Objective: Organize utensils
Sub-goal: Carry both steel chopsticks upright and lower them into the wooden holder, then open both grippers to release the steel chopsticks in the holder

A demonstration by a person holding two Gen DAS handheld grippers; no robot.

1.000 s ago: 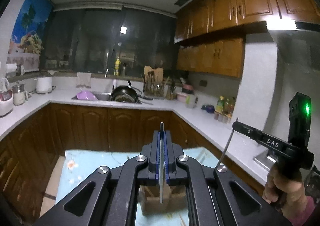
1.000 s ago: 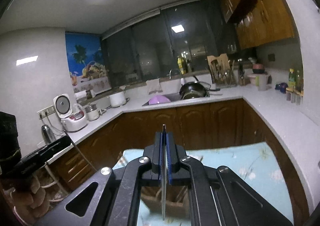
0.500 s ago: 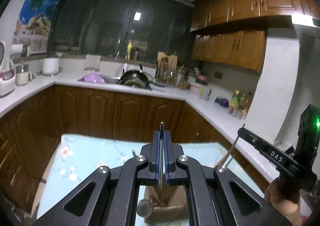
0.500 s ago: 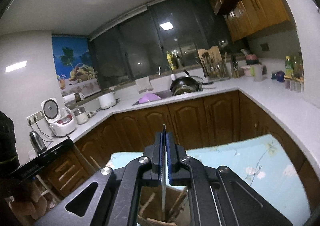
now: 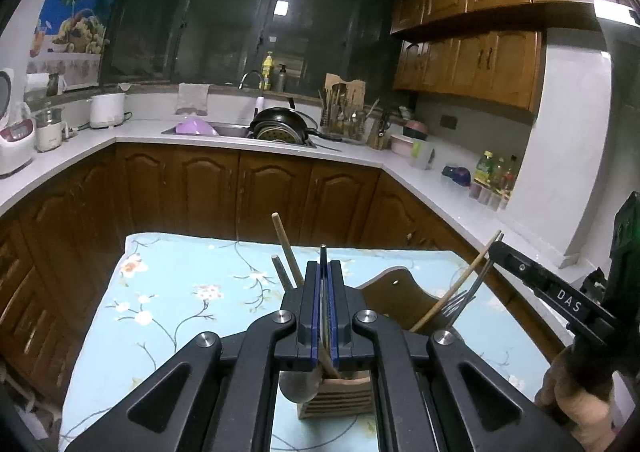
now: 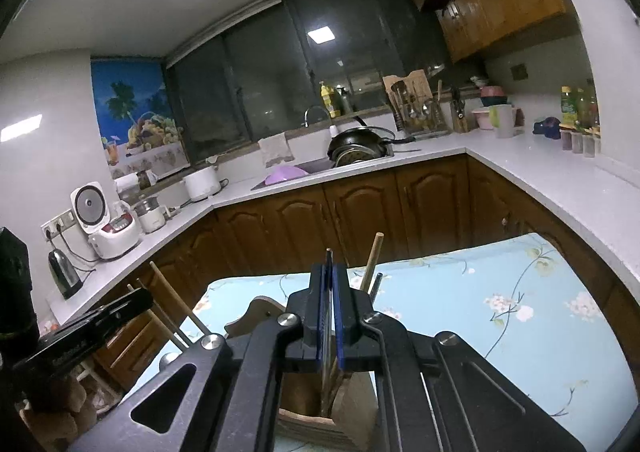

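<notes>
Now the wooden utensil holder (image 5: 336, 398) stood on the worktop with the light blue flowered cloth (image 5: 180, 292), right under both tools. It already had some utensils in it: a round wooden stick (image 5: 285, 248), a thin bamboo chopstick (image 5: 456, 284) and a metal fork (image 5: 460, 302), all leaning out of the top. They stood up, probably so they were easy to grab.

The left tool (image 5: 323, 252) was pinched shut on a thin metal handle. A shiny round spoon bowl (image 5: 300, 386) showed below it, close to the holder's front.

The right tool (image 6: 329, 254) was shut too, on a thin metal strip (image 6: 327, 352) that pointed down into the holder. I think both were about to be dropped in.
</notes>
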